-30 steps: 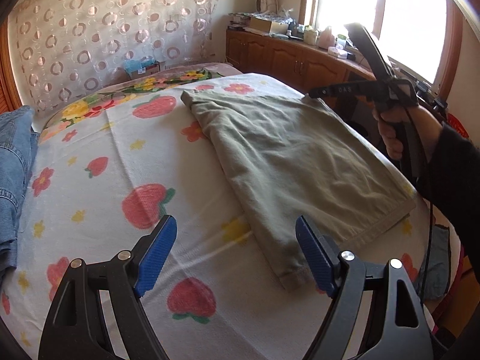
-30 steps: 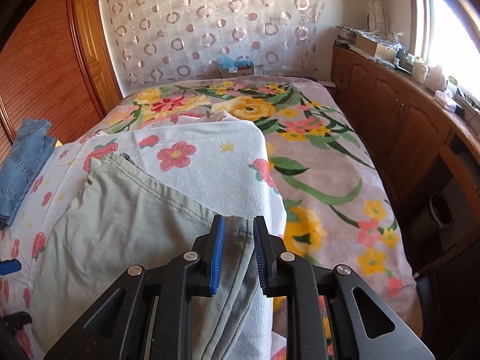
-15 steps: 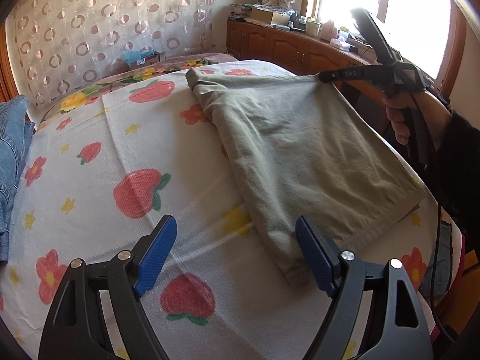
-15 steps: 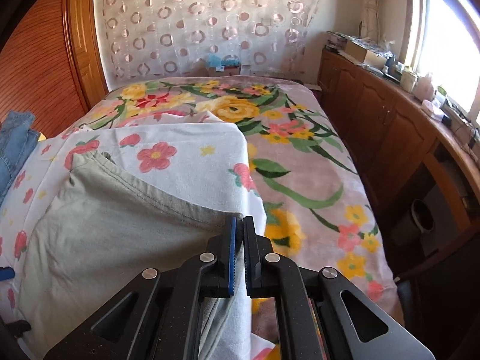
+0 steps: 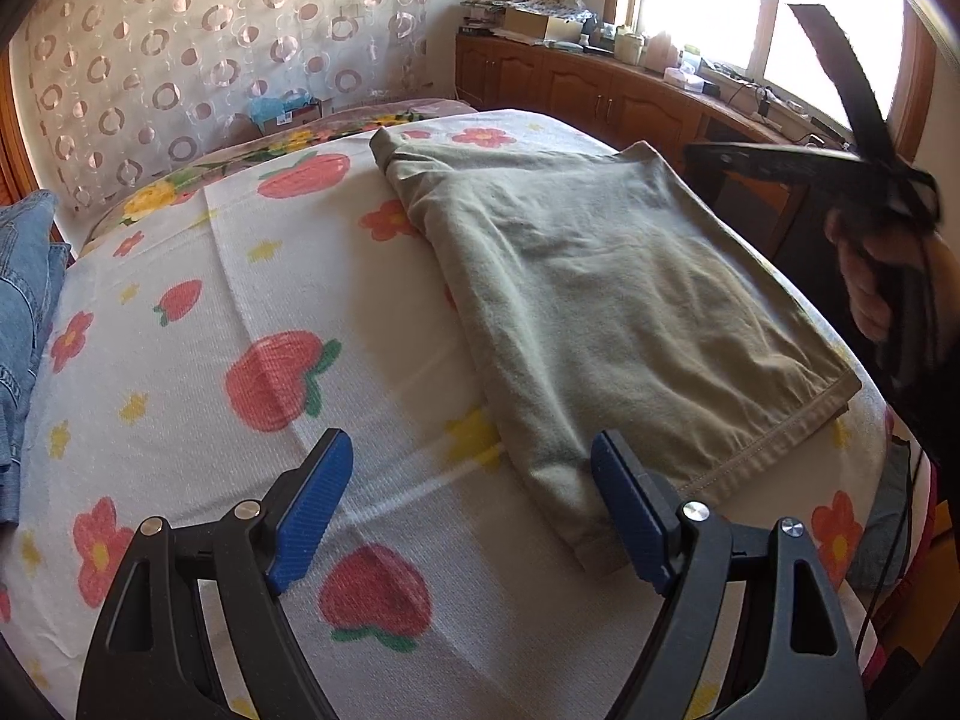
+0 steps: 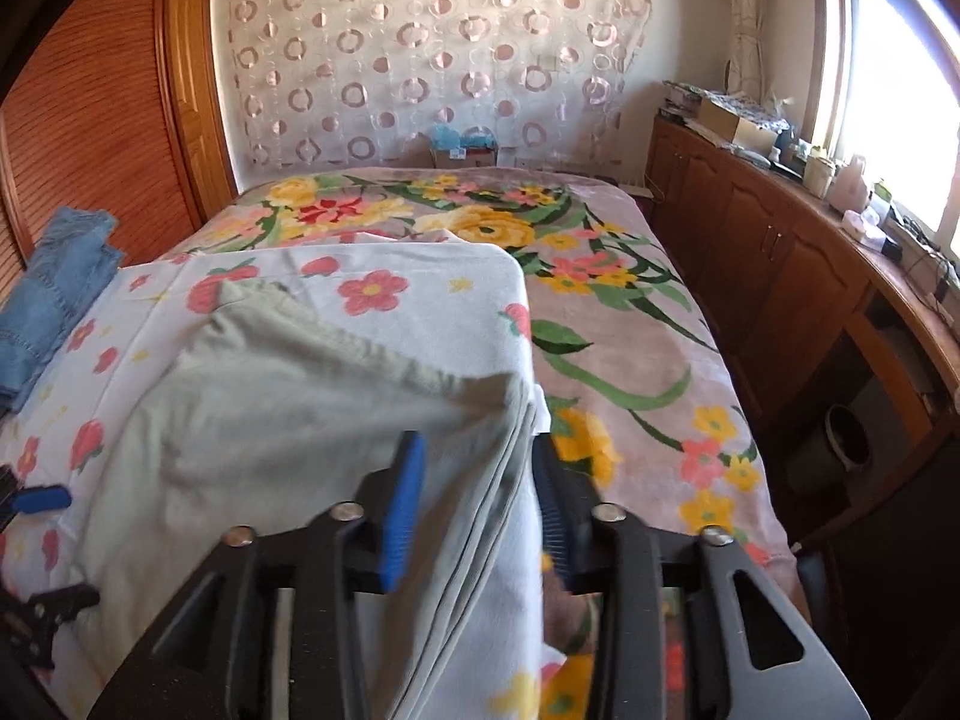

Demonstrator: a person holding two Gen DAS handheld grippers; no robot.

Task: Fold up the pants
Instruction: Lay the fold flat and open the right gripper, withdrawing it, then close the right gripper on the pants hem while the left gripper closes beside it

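The khaki pants (image 5: 606, 300) lie folded on the strawberry-print sheet (image 5: 240, 312) on the bed. My left gripper (image 5: 474, 498) is open above the sheet, its right pad close to the pants' near corner, and holds nothing. My right gripper (image 6: 477, 498) is open, its jaws standing on both sides of the pants' right edge (image 6: 480, 468), which hangs loose between them. In the left wrist view the right gripper (image 5: 696, 150) reaches in from the right at the pants' far right corner.
Folded blue jeans (image 5: 24, 300) lie at the bed's left side, also in the right wrist view (image 6: 60, 294). A floral blanket (image 6: 600, 324) covers the far bed. Wooden cabinets (image 6: 780, 276) with clutter run along the right under the window.
My right gripper was shut on the pants' edge half a second ago and has now opened. My left gripper stayed open and moved closer to the pants' near corner.
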